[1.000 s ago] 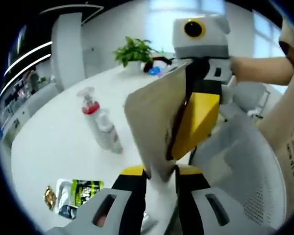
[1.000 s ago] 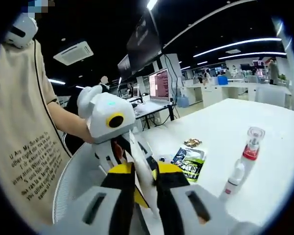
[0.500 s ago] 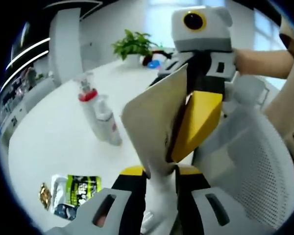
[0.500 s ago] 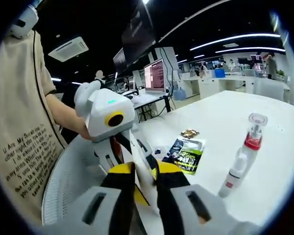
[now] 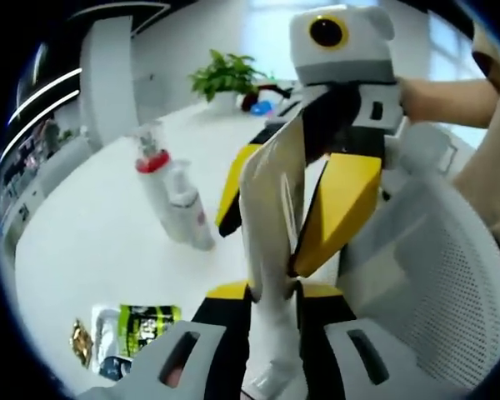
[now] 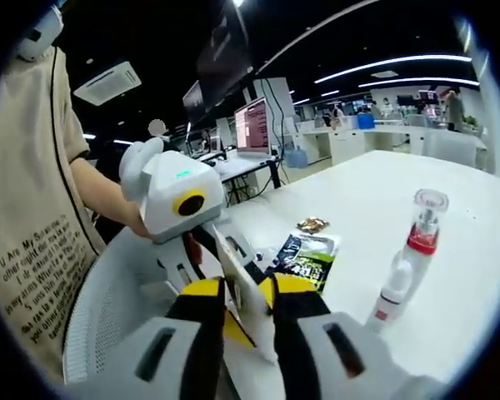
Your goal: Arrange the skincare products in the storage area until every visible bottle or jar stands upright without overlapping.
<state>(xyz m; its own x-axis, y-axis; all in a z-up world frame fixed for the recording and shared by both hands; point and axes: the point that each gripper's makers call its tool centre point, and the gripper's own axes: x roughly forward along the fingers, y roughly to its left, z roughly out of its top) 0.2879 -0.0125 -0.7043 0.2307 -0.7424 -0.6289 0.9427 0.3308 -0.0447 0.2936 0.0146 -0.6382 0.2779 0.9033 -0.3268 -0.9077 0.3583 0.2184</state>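
1. Since the picture a second ago, the flat pouch (image 5: 271, 242) held between both grippers has turned: in the left gripper view it then showed a broad tan face, and now it stands nearly edge-on, narrow and white.
2. The left gripper (image 5: 271, 292) has its yellow-tipped jaws closed narrow on the pouch's lower end; the right gripper (image 5: 296, 208), reaching in from above, pinches the upper part.
3. In the right gripper view the right gripper (image 6: 248, 292) grips the pouch (image 6: 237, 279) as a thin white sheet, with the left gripper (image 6: 179, 208) just behind it, held by a hand (image 6: 137, 221).
4. On the white table (image 5: 92, 242), left in the left gripper view, lie a small gold wrapper (image 5: 82, 343) and a green-and-black packet (image 5: 137, 329); further back stand two bottles touching each other: a tall pump bottle (image 5: 154, 187) with a red collar and clear cap, and a shorter white bottle (image 5: 187, 217).
5. A potted plant (image 5: 225, 79) stands at the table's far edge.
6. A white mesh chair (image 5: 433, 283) curves along the right, beside a beige printed shirt (image 6: 25, 208).
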